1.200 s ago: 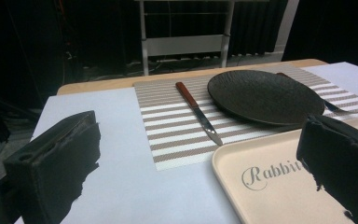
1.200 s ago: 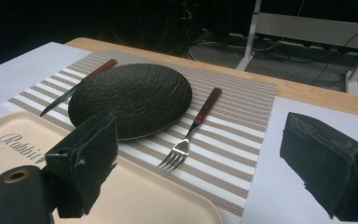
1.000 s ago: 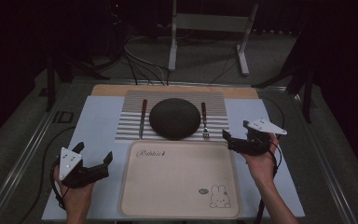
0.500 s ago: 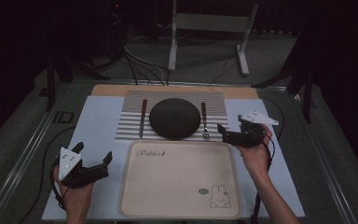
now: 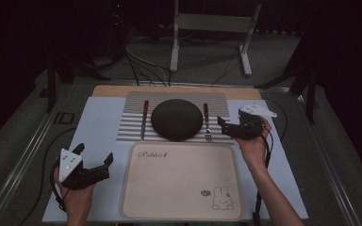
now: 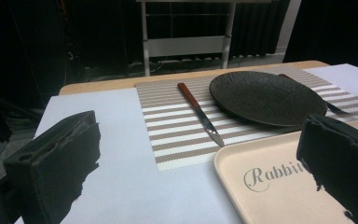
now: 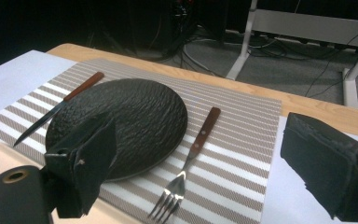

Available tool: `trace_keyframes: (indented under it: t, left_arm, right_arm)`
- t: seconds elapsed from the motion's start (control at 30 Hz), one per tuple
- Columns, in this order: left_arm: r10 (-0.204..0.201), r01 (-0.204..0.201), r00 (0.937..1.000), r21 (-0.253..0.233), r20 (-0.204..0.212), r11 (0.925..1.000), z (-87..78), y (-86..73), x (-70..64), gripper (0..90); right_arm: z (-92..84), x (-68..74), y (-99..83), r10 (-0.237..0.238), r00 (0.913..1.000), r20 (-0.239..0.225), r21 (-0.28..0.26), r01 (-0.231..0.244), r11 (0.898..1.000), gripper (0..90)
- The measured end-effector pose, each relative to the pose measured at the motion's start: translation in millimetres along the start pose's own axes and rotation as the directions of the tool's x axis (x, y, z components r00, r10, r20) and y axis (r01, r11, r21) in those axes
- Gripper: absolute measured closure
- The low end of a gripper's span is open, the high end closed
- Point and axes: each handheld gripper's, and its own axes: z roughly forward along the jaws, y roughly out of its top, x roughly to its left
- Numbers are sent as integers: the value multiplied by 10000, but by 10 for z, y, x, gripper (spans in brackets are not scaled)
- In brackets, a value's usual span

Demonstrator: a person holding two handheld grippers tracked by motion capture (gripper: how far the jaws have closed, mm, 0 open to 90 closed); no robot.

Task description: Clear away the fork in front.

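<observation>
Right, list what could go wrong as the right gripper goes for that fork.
1. The fork lies flat on the striped placemat, so the open right gripper may slide over it or drag the mat instead of lifting.
2. The fork sits close beside the dark plate; a jaw could knock the plate's rim.
3. The fork's tines end near the rabbit tray; a push might shove them against its edge.

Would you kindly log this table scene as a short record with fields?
Right gripper: open, beside the fork
Left gripper: open, left of the tray
Plate: dark, on the striped mat
Knife: left of plate
Tray: bare, nearest the person
</observation>
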Motion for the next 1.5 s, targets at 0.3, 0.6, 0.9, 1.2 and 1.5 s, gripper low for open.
trace_keyframes:
  t: [0.3,0.6,0.9,1.2,1.5]
  left_arm:
    - [-12,12,10000,28,8,10000,4,-2,1,0]
    - [-34,34,10000,-8,-4,10000,3,0,4,0]
    - [-46,46,10000,-50,20,10000,-1,1,11,0]
    - [-38,38,10000,-66,0,10000,-3,0,18,0]
    - [-23,23,10000,-65,31,10000,3,0,15,0]
  right_arm:
    - [166,13,65,-63,10000,28,234,62,9997,108]
    - [340,62,168,-99,9998,166,488,91,9988,108]
    - [502,87,283,-85,9991,410,692,56,9976,109]
    - [713,16,390,-191,9967,786,1142,100,9934,109]
    - [921,-72,419,-192,9948,998,1749,15,9846,109]
